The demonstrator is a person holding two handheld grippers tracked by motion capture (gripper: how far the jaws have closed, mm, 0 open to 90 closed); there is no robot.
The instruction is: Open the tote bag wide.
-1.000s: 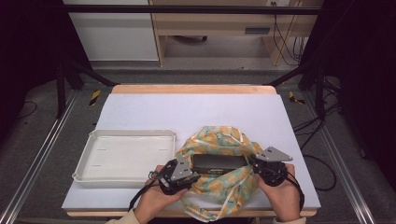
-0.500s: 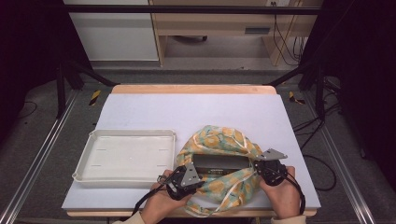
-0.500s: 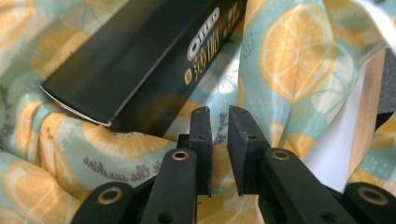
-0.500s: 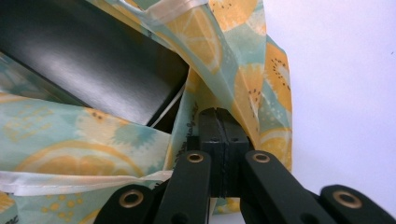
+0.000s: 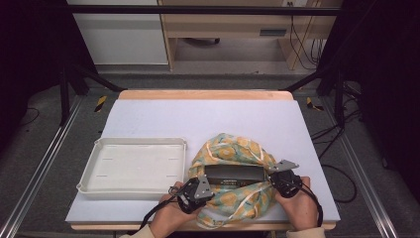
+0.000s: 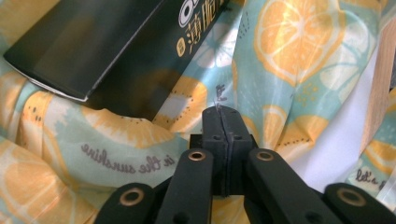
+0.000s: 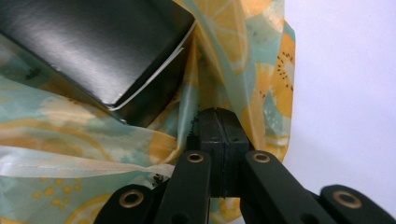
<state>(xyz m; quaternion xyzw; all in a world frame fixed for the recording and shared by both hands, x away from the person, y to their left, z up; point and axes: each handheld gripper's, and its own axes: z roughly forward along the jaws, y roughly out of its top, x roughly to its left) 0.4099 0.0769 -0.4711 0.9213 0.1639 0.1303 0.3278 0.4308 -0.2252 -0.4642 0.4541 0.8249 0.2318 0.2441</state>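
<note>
Since a second ago the left gripper (image 5: 198, 187) has slid a little down the near-left edge of the scarf (image 5: 233, 198), its jaws just closing. In the left gripper view they now meet with a thin pinch of the fruit-printed fabric between the pads (image 6: 223, 123). The right gripper (image 5: 285, 179) sits at the scarf's right edge, jaws clenched; its own view seems to show cloth caught there (image 7: 219, 126), though the fold is hard to read. The scarf lies bunched on the white table (image 5: 208, 119), just right of the white tray (image 5: 131, 166). A dark box (image 5: 234, 174) rests in the scarf's middle, between both grippers.
</note>
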